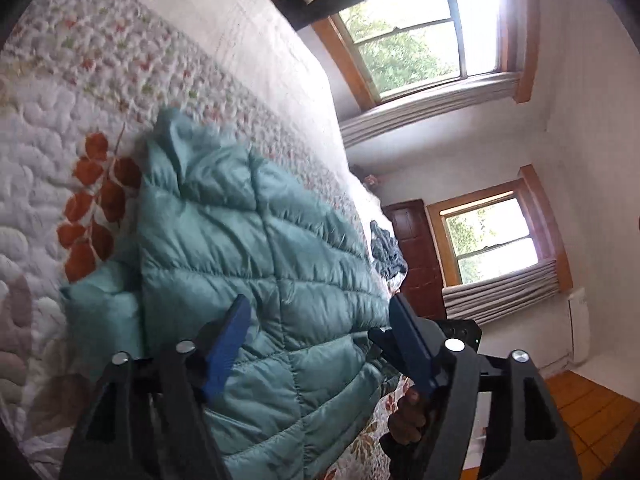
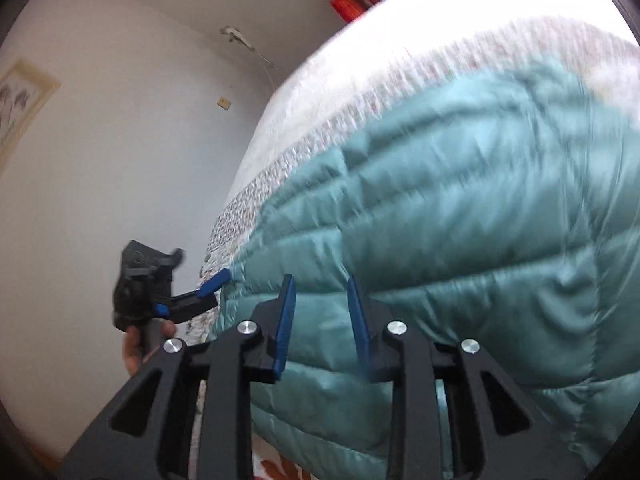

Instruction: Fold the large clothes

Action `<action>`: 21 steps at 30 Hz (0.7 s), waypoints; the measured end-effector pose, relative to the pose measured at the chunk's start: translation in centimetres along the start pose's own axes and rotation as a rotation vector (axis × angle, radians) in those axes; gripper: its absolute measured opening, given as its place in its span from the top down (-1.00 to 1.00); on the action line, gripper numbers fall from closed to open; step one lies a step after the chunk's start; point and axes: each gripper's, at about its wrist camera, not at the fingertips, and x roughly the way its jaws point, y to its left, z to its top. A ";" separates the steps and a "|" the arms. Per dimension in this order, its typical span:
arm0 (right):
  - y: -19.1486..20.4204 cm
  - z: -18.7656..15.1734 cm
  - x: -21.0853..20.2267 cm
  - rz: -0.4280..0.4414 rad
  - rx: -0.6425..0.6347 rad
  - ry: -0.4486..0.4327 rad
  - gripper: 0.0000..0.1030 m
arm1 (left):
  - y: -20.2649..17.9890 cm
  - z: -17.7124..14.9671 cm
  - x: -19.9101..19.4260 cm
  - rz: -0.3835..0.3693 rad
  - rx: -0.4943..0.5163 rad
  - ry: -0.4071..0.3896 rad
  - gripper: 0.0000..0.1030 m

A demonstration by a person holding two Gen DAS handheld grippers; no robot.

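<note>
A teal quilted puffer jacket (image 1: 256, 264) lies on a bed covered by a white stitched quilt with orange leaf prints (image 1: 52, 184).

The left gripper (image 1: 316, 344) hangs over the jacket's near part, its blue-padded fingers (image 1: 228, 344) spread wide with jacket showing between them, grasping nothing. In the right wrist view the right gripper (image 2: 322, 320) also stands parted over the jacket, its blue fingers (image 2: 286, 320) apart and unclenched; whether the tips touch the cloth is unclear through the blur.

A hand (image 2: 140, 344) holds the other gripper at the jacket's left edge. Two wood-framed windows (image 1: 416, 40) sit in the white wall beyond the bed.
</note>
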 end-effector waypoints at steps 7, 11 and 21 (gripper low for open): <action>-0.2 0.2 5.4 -0.168 -0.006 0.124 0.61 | 2.9 -0.1 -3.0 0.095 -0.108 -0.018 -0.58; 5.1 -1.1 2.7 -0.273 -0.197 0.078 0.04 | 4.4 -0.9 -5.5 0.109 -0.123 -0.016 -0.66; 18.1 -22.2 7.3 -0.836 -1.344 0.044 -0.63 | 6.8 -3.5 -6.0 0.149 -0.134 0.108 -0.70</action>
